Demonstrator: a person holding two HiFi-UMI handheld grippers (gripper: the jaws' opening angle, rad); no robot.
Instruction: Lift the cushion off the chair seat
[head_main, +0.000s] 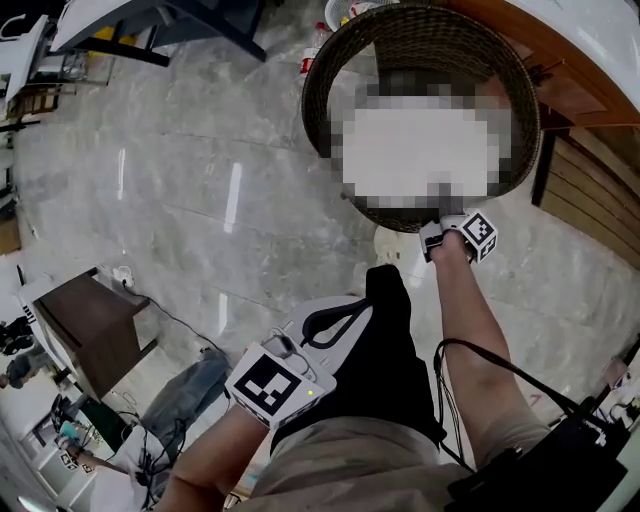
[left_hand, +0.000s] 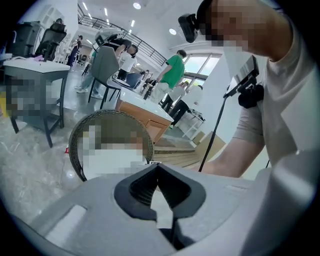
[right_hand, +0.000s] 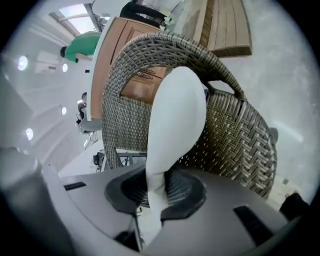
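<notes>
A round wicker chair (head_main: 325, 70) stands on the pale stone floor, with the white cushion (right_hand: 176, 112) in it. In the head view a mosaic patch covers most of the cushion. My right gripper (right_hand: 154, 192) is at the cushion's near edge and shut on it, the white fabric pinched between the black pads. Seen along the right gripper, the cushion stands up on edge against the woven chair back (right_hand: 240, 145). My left gripper (head_main: 352, 308) hangs close to my body, well short of the chair. Its jaws (left_hand: 158, 168) meet at the tips with nothing between them.
A wooden counter (head_main: 590, 75) and slatted boards (head_main: 600, 190) stand to the right of the chair. A dark side table (head_main: 90, 330) is at the lower left, with someone's legs (head_main: 190, 395) beside it. Cables hang from my right arm (head_main: 500, 370). People stand in the background (left_hand: 170, 75).
</notes>
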